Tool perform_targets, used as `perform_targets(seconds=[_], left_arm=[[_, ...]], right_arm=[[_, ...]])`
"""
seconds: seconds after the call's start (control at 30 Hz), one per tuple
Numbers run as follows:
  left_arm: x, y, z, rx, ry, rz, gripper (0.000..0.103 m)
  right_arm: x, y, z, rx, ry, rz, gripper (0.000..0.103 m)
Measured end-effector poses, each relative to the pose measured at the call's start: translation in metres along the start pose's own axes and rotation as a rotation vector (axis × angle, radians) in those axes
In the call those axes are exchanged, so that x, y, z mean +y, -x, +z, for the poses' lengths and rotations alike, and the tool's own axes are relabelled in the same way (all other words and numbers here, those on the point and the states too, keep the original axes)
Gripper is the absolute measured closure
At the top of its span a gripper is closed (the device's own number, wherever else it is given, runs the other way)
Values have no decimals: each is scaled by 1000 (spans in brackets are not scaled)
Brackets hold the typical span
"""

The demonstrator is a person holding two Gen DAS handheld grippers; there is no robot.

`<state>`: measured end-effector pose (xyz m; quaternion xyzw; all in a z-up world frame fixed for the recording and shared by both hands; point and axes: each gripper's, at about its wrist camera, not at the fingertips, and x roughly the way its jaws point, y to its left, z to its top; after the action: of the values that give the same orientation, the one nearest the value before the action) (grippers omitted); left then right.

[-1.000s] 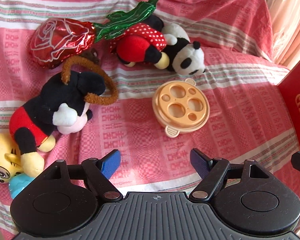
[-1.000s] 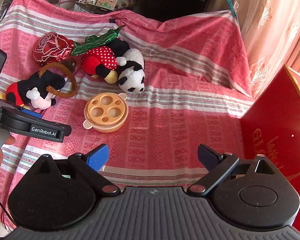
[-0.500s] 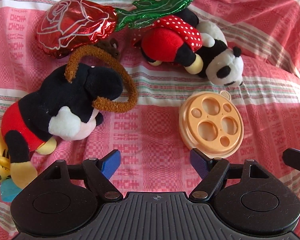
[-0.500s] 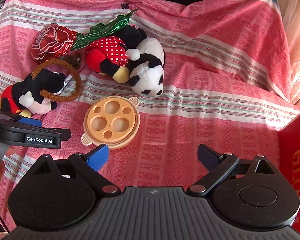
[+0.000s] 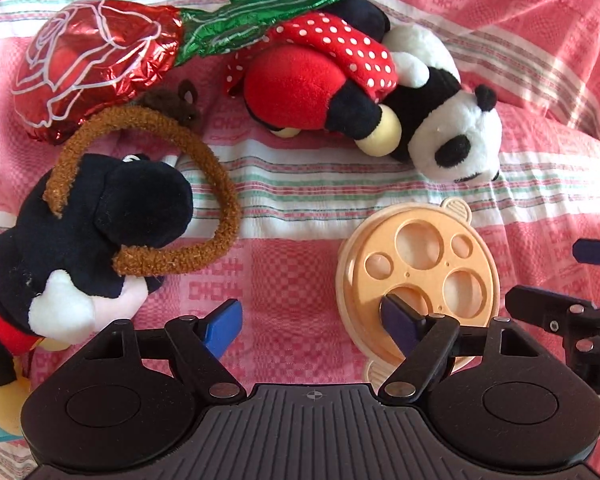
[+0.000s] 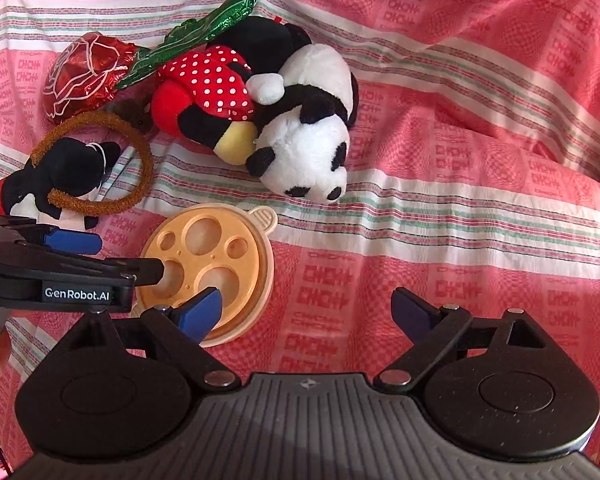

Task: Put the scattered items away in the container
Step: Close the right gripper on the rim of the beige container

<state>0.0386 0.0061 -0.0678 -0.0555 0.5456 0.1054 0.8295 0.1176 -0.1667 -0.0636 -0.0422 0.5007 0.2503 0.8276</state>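
Round peach plastic lid with holes [image 5: 418, 276] lies on pink striped cloth [image 5: 300, 216], near panda plush [image 5: 452, 136], black mouse plush [image 5: 80, 240], brown fuzzy ring [image 5: 204, 184] | left gripper [image 5: 310, 318] jaws wide, closing, empty above lid's edge | right gripper [image 6: 306, 308] likewise | container unseen.

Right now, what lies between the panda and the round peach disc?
Only bare striped cloth. The right wrist view shows the panda and the disc apart, with nothing lying in the gap; the left wrist view agrees.
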Motion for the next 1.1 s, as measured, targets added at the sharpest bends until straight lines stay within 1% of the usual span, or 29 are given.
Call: perform_targets(seconds=[0.1,0.2,0.27,0.33,0.37,0.4,0.43,0.47,0.5,0.57,0.67,0.73,0.77,0.8,0.83,0.9,0.97,1.0,1.07,1.1], left_arm=[[-1,2,-5,-27,-39,4,21],[3,4,-10,-32,-69,-5,21],[6,3,-11,-29,-70,-17,21],[8,3,-11,-25,-75,-25,21],[7,4,-11,-27,-83,-26,21],[6,4,-12,-31,-96,-26,21],[5,4,-12,-35,-104,-26,21],[5,4,-13,-38,-108,-26,21],[5,4,-12,-38,-109,-28,21],[6,4,-12,-32,-103,-38,22],[9,3,-11,-19,-91,-77,27],[7,4,-11,-18,-104,-101,34],[3,5,-11,-21,-124,-115,36],[-1,7,-11,-23,-146,-132,42],[-5,8,-11,-19,-169,-151,53],[-13,10,-11,-8,-204,-182,65],[-21,10,-12,-10,-238,-177,66],[-23,9,-12,-13,-248,-177,66],[-25,6,-9,-14,-247,-189,63],[-26,4,-6,-13,-247,-196,58]], right_arm=[[2,-8,1,15,8,27,13],[9,-14,-1,34,39,53,18],[13,-17,-1,34,54,76,20],[16,-20,3,46,52,96,27],[17,-22,5,55,52,104,37],[19,-23,6,59,49,122,44],[20,-23,7,60,48,134,48],[21,-23,7,62,44,146,59],[23,-22,6,64,40,154,67],[27,-19,5,63,50,135,67],[28,-15,0,76,17,118,68],[28,-9,-5,82,-9,111,68],[28,-6,-7,85,-23,110,68],[28,-3,-9,87,-41,112,68],[28,0,-12,91,-55,119,68],[29,7,-16,102,-63,128,67],[30,12,-20,104,-58,121,69],[29,13,-22,108,-60,119,74],[25,12,-26,115,-76,101,80],[21,11,-27,112,-88,95,80]])
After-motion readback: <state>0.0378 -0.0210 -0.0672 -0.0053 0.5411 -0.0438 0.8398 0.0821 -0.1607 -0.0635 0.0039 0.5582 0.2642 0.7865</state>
